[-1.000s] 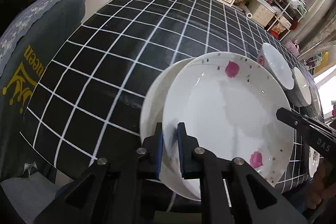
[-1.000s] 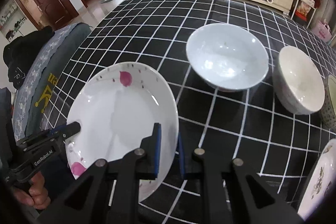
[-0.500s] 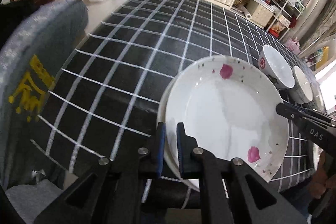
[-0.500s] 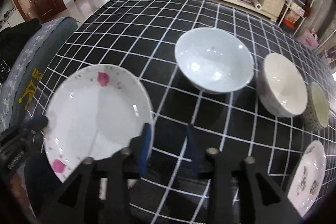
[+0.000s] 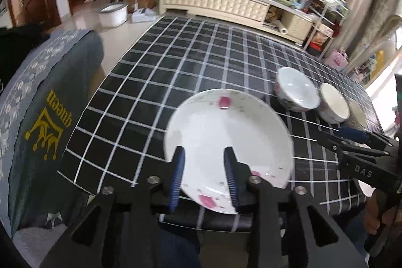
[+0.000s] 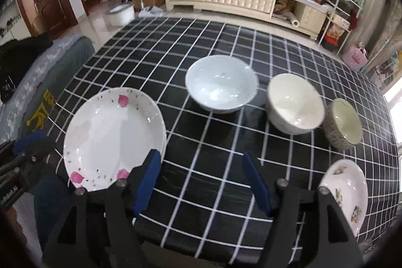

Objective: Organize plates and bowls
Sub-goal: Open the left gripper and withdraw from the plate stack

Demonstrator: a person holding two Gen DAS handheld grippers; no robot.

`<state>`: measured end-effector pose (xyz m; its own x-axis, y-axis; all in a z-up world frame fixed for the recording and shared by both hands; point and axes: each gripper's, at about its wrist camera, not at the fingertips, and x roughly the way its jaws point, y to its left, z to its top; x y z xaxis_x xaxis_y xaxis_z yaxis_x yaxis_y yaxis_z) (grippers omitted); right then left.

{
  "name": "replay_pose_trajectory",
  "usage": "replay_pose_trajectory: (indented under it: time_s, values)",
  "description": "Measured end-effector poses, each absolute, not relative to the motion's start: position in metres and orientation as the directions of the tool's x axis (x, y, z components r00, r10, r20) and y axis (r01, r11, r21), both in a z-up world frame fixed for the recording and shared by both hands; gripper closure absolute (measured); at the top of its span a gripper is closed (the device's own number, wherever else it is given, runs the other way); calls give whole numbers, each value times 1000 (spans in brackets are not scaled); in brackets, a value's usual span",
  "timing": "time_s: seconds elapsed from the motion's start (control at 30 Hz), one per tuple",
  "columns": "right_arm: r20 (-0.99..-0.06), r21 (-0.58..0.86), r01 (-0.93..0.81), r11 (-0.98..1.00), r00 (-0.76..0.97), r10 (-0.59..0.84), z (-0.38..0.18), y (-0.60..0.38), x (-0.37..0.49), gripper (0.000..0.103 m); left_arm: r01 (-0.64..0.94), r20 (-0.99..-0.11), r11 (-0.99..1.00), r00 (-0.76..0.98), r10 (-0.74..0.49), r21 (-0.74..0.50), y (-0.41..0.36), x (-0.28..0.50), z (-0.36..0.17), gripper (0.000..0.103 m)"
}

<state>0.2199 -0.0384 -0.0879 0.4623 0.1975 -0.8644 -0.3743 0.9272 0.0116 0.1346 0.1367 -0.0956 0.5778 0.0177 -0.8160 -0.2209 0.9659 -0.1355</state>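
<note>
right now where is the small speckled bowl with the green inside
In the right wrist view, the small speckled green-lined bowl sits far right, last in the row beside the cream bowl.

The pink-flower plate (image 6: 110, 137) looks like shiny white china, smooth and glossy. The pale blue bowl (image 6: 222, 84) and the cream bowl (image 6: 294, 104) shine the same way. The speckled bowl (image 6: 343, 123) has a rough-looking dotted outside. The checked tablecloth (image 6: 213, 150) is smooth with a soft sheen. The right gripper (image 6: 201, 180) is matt black plastic with blue pads (image 6: 147, 178) and small metal screws. The chair cover (image 5: 50, 102) is soft grey cloth.
</note>
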Motion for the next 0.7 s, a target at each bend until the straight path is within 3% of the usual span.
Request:
replay_pose_trajectory:
  time_s: [0.27, 0.37, 0.7]
  values:
    - [-808, 103, -348, 932, 518, 283, -61, -97, 207, 23, -104, -787, 986, 615, -39, -130, 72, 138, -69, 55]
    - [-804, 1, -338, 941, 559, 202, -57, -113, 202, 23, -54, -782, 991, 620, -62, -121, 43, 139, -64, 55]
    - [-811, 85, -229, 970, 549, 201, -47, -199, 195, 20, 87, -790, 988, 594, -153, -125, -46, 156, -62, 51]
